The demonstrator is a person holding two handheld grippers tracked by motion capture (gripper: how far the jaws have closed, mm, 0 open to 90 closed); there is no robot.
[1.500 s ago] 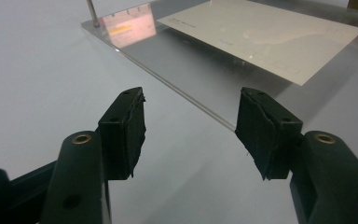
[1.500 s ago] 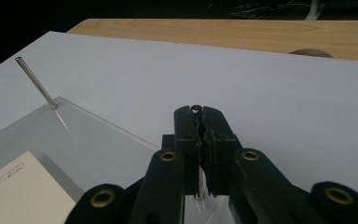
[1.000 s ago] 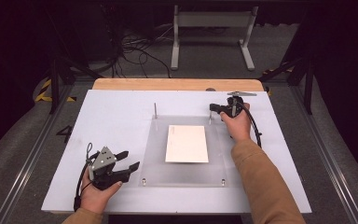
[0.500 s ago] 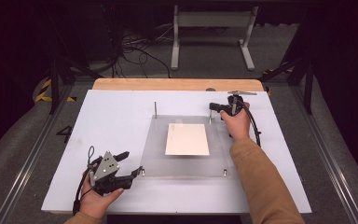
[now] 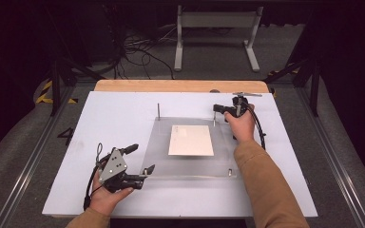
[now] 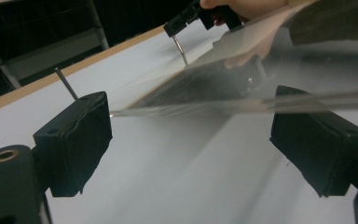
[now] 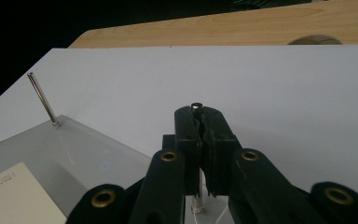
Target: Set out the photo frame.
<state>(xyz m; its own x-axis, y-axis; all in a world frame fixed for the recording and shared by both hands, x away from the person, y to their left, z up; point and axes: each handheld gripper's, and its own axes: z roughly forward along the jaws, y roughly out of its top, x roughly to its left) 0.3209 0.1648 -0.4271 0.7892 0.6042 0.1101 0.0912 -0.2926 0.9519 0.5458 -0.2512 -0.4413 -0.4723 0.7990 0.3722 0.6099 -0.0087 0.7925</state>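
The right gripper is closed on the far right pin of the clear plate mid-table, while the left gripper, jaws just opened wide around the near left corner, looks ready to pull away next.

Clear see-thru plate, white paper sheet w/ faint print on it. Surface white, light wood strip at far edge. Claws black w/ brass eyelets, grey top plate. Pins silver metal. Sleeve tan.
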